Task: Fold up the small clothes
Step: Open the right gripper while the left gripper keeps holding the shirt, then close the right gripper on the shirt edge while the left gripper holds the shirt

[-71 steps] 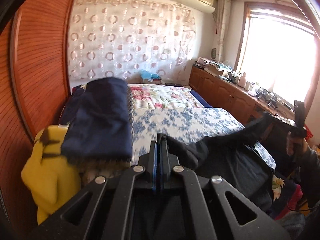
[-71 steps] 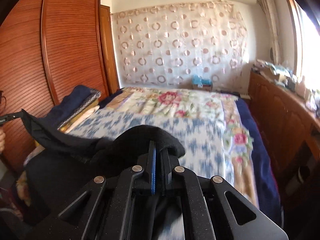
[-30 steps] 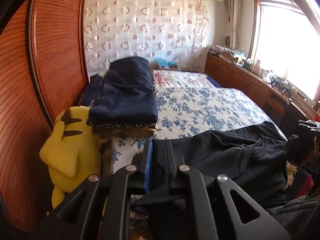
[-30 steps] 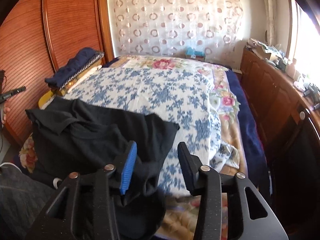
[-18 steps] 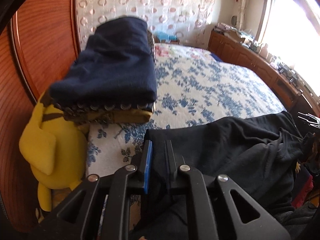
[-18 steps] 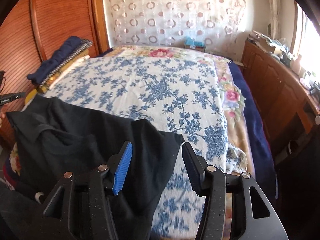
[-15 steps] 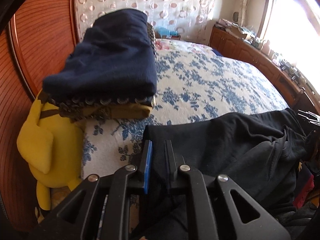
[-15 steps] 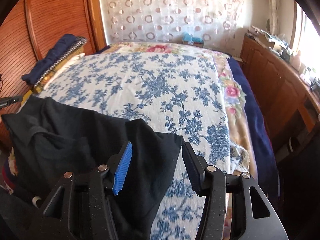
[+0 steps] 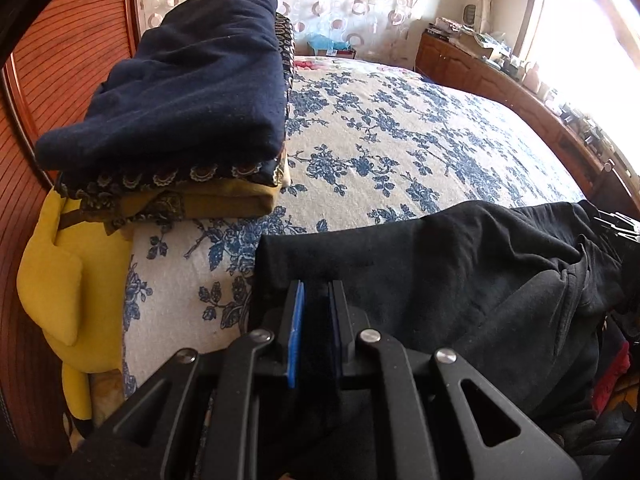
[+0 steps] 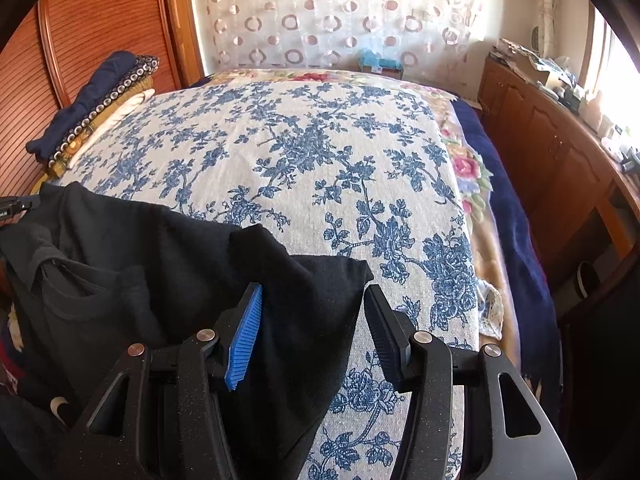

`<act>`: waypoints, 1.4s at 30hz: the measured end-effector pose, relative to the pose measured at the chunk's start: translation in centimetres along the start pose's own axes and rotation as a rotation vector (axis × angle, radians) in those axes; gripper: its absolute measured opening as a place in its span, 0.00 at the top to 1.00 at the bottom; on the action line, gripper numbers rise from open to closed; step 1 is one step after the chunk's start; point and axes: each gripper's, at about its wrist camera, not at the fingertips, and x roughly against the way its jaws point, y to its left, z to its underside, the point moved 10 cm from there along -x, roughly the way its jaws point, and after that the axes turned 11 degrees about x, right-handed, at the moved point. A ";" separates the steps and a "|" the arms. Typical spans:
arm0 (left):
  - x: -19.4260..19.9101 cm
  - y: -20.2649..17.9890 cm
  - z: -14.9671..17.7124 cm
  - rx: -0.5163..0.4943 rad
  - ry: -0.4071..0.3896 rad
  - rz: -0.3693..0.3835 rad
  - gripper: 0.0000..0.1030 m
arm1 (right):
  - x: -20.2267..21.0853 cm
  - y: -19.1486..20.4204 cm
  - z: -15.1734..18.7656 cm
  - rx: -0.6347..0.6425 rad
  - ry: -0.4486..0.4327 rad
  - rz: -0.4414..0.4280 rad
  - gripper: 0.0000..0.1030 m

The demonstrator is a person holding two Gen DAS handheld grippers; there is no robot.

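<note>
The black shirt (image 9: pixel 460 264) is lying crumpled on the near edge of the bed (image 9: pixel 400 140), its long axis running left to right between the two hands. The left hand-held gripper (image 9: pixel 316 300) is pinching the shirt's left corner – jaws together on the cloth. The right hand-held gripper (image 10: pixel 312 300) is hovering with jaws apart, straddling the right corner – the nearer one to grab. No readable writing is showing anywhere

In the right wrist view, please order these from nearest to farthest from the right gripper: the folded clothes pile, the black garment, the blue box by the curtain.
1. black garment: lying between the open fingers of the right gripper.
2. folded clothes pile: far left, at the bed's edge by the wardrobe.
3. blue box: at the far end, against the curtain.
</note>
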 end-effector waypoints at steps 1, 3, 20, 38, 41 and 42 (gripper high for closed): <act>0.0 -0.1 0.0 -0.002 0.001 -0.003 0.91 | -0.1 0.0 0.0 0.000 0.003 -0.001 0.49; -0.3 -0.3 -0.2 -0.009 0.004 -0.012 0.91 | -0.4 0.0 0.1 -0.001 0.009 -0.001 0.49; -1.0 0.1 -1.7 -0.037 0.010 -0.066 0.88 | -0.9 0.0 0.2 -0.037 -0.002 -0.026 0.48; -2.1 2.0 -2.1 -0.011 0.019 -0.060 0.55 | -0.9 0.1 0.3 -0.036 -0.005 -0.027 0.48; -2.0 1.2 -1.8 -0.040 0.028 -0.032 0.57 | -0.9 0.3 0.1 -0.030 -0.003 -0.045 0.48; -2.0 0.7 -1.7 -0.059 0.032 -0.019 0.66 | -0.9 0.5 0.0 -0.024 0.000 -0.066 0.49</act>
